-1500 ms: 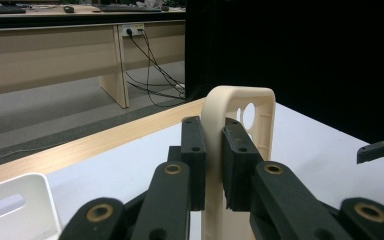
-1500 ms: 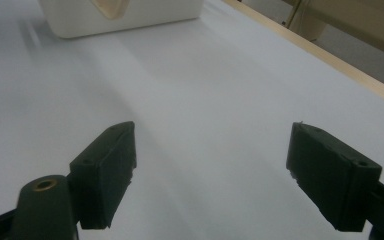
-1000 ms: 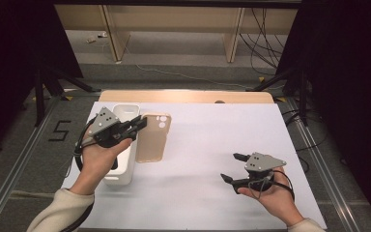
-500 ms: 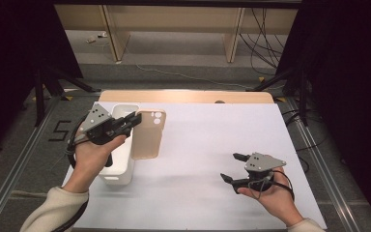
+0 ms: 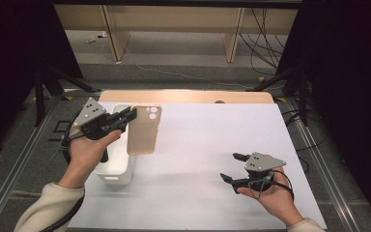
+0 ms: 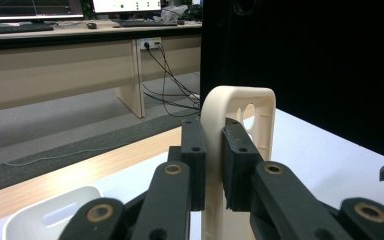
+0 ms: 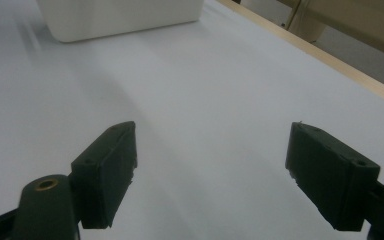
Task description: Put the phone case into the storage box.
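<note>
Your left gripper has its fingers clamped on the edge of the phone case, near the camera-cutout end; the left gripper view shows both pads pressed flat against the beige wall with the case standing upright between them. So the pick is done. The case is lifted off the worktop, hanging just beside the white bin, at roughly 10 o'clock from the middle of the sheet. What's left, as I read it, is the placement: either into the bin or down on the sheet, can't tell which from here. Your right gripper sits at about 4 o'clock, low over the worktop, fingers spread wide with nothing between them, well apart from the case. Bin contents: the visible part of the interior looks bare, but your left hand and the gripper cover much of it, so I can't confirm that it holds nothing. The bin's near wall with its handle slot is clear in the high view.
</note>
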A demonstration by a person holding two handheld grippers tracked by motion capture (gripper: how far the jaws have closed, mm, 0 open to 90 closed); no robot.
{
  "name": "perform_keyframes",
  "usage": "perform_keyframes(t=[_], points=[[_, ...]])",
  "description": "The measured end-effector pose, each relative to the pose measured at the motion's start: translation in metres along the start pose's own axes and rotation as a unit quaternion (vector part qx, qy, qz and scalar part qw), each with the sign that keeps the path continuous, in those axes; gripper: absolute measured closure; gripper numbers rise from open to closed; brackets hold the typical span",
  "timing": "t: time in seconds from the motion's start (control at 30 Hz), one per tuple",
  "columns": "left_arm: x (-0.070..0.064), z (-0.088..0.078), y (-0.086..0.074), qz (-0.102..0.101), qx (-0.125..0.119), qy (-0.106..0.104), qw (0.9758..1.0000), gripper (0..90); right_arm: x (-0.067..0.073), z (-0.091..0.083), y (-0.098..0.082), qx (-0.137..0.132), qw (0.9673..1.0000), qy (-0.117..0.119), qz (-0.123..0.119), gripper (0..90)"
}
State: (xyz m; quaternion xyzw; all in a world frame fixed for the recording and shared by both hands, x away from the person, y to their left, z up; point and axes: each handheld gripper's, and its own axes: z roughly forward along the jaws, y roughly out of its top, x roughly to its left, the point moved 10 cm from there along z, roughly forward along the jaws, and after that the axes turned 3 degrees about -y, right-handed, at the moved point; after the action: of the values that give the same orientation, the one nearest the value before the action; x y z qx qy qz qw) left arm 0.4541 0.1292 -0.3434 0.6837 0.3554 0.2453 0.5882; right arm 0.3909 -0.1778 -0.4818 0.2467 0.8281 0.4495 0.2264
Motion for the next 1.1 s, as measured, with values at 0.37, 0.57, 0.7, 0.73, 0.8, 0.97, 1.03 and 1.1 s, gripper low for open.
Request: perform_keyframes(t=[0.37, 0.57, 0.7, 0.73, 0.8, 0.97, 1.03, 1.1], points=[[0.009, -0.005, 0.005, 0.006, -0.006, 0.01, 0.9999, 81.3, 0.0, 0.0, -0.001, 0.002, 1.0, 0.0, 0.002, 22.1], [0.012, -0.007, 0.006, 0.011, -0.005, 0.013, 0.9998, 81.4, -0.001, 0.0, -0.001, 0.0, 1.0, 0.0, 0.005, 22.0], [0.013, -0.007, 0.006, 0.011, -0.002, 0.01, 0.9999, 81.4, 0.0, 0.0, -0.001, 0.0, 1.0, 0.0, 0.005, 22.0], [0.012, -0.007, 0.006, 0.007, -0.002, 0.008, 0.9999, 81.4, 0.0, 0.0, 0.0, 0.0, 1.0, 0.0, 0.005, 22.0], [0.014, -0.007, 0.006, 0.012, -0.003, 0.011, 0.9999, 81.4, 0.0, 0.0, -0.001, 0.0, 1.0, 0.0, 0.005, 22.0], [0.017, -0.008, 0.006, 0.013, -0.002, 0.012, 0.9999, 81.4, -0.001, 0.001, -0.001, 0.0, 1.0, 0.0, 0.005, 22.0], [0.018, -0.008, 0.006, 0.013, -0.003, 0.012, 0.9998, 81.4, -0.001, 0.001, -0.001, 0.0, 1.0, 0.0, 0.005, 22.0], [0.02, -0.008, 0.007, 0.021, -0.003, 0.015, 0.9997, 81.4, 0.0, 0.001, -0.001, 0.0, 1.0, 0.0, 0.005, 22.0]])
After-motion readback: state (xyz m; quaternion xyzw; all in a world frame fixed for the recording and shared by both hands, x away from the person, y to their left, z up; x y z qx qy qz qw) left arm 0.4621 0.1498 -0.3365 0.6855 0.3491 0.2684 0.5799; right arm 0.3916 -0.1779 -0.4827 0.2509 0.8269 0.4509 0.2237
